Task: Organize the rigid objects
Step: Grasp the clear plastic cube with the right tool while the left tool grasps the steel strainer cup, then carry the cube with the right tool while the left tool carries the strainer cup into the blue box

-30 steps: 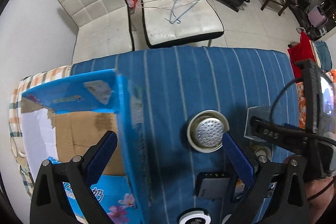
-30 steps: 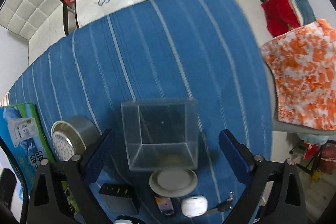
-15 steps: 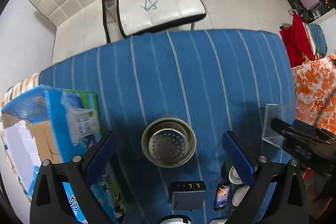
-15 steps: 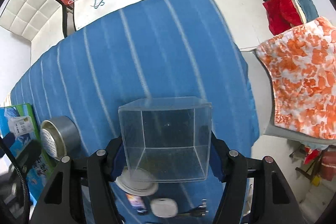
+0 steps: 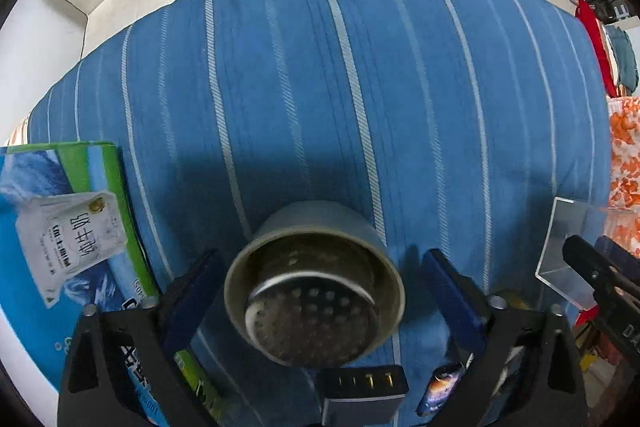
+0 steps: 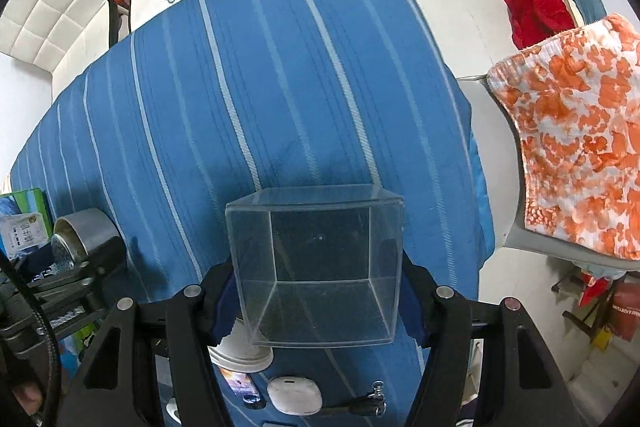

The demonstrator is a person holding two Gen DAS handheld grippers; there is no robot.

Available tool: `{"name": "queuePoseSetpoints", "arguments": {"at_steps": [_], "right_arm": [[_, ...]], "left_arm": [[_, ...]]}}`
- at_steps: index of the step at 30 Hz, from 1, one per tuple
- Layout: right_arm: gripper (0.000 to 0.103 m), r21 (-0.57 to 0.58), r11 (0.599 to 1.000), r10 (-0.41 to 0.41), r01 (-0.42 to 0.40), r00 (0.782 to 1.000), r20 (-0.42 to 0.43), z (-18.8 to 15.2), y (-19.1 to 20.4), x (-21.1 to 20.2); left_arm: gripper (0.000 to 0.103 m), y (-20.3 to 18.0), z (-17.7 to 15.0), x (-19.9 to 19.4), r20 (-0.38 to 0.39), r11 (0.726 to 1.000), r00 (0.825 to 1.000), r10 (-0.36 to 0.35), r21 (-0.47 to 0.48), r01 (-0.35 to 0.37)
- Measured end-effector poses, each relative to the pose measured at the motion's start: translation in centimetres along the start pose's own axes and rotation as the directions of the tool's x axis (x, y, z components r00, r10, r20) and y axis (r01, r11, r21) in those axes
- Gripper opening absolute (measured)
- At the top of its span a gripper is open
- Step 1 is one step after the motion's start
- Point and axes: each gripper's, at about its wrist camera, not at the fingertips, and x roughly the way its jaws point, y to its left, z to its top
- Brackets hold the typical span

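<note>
A round metal cup with a perforated strainer inside (image 5: 316, 287) sits on the blue striped tablecloth (image 5: 320, 87). My left gripper (image 5: 316, 291) is open, its blue pads on either side of the cup with small gaps. My right gripper (image 6: 316, 291) is shut on a clear plastic box (image 6: 316, 267) and holds it above the table; the box also shows at the right edge of the left wrist view (image 5: 568, 251). The metal cup shows at the left in the right wrist view (image 6: 80, 235).
A blue and green milk carton box (image 5: 68, 235) lies at the left. A black charger (image 5: 360, 391), a small phone-like card (image 5: 440, 383), a white round lid (image 6: 240, 347), a white case (image 6: 294, 393) and a key (image 6: 372, 399) lie near the front edge. White chairs stand beyond the table.
My left gripper has moved from the carton box to the metal cup and now straddles it. My right gripper has shut on the clear box and lifted it.
</note>
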Motion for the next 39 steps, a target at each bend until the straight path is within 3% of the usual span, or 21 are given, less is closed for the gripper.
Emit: {"name": "queuePoseSetpoints", "arguments": {"at_steps": [1, 2, 12, 19, 25, 29, 34, 39], "right_arm": [[0.068, 0.0, 1.0, -0.004, 0.004, 1.0, 0.0, 0.1, 0.0, 0.1], [0.068, -0.001, 1.0, -0.008, 0.008, 1.0, -0.001, 0.1, 0.2, 0.1], [0.067, -0.02, 0.999, -0.036, 0.036, 0.999, 0.007, 0.3, 0.9, -0.5], [0.067, -0.026, 1.0, -0.008, 0.009, 0.999, 0.045, -0.5, 1.1, -2.8], [0.067, -0.04, 0.998, 0.048, -0.045, 0.995, 0.092, -2.5, 3.1, -6.2], [0.067, -0.077, 0.993, 0.098, -0.088, 0.986, 0.135, -4.5, 6.5, -9.6], [0.067, -0.153, 0.98, 0.153, -0.127, 0.972, 0.178, -7.1, 12.8, -13.2], [0.067, -0.215, 0.967, 0.179, -0.135, 0.964, 0.199, -8.8, 20.8, -15.1]], "left_arm": [[0.07, 0.0, 0.0, 0.3, -0.004, 1.0, 1.0, 0.001, 0.001, -0.001], [0.069, 0.1, 0.1, 0.5, -0.004, 1.0, 1.0, 0.016, 0.0, -0.016], [0.069, 0.9, -1.1, 0.0, 0.056, 1.0, 0.998, 0.002, -0.018, -0.001], [0.069, 1.8, -3.4, -4.5, 0.139, 0.999, 0.989, -0.04, -0.019, 0.043], [0.069, 5.2, -6.4, -9.5, 0.233, 0.994, 0.967, -0.1, -0.029, 0.11], [0.069, 7.2, -8.1, -13.1, 0.285, 0.99, 0.951, -0.118, -0.036, 0.134], [0.069, 13.2, -11.4, -15.8, 0.331, 0.986, 0.935, -0.126, -0.065, 0.156], [0.069, 18.2, -13.3, -17.2, 0.341, 0.978, 0.932, -0.122, -0.121, 0.172]]}}
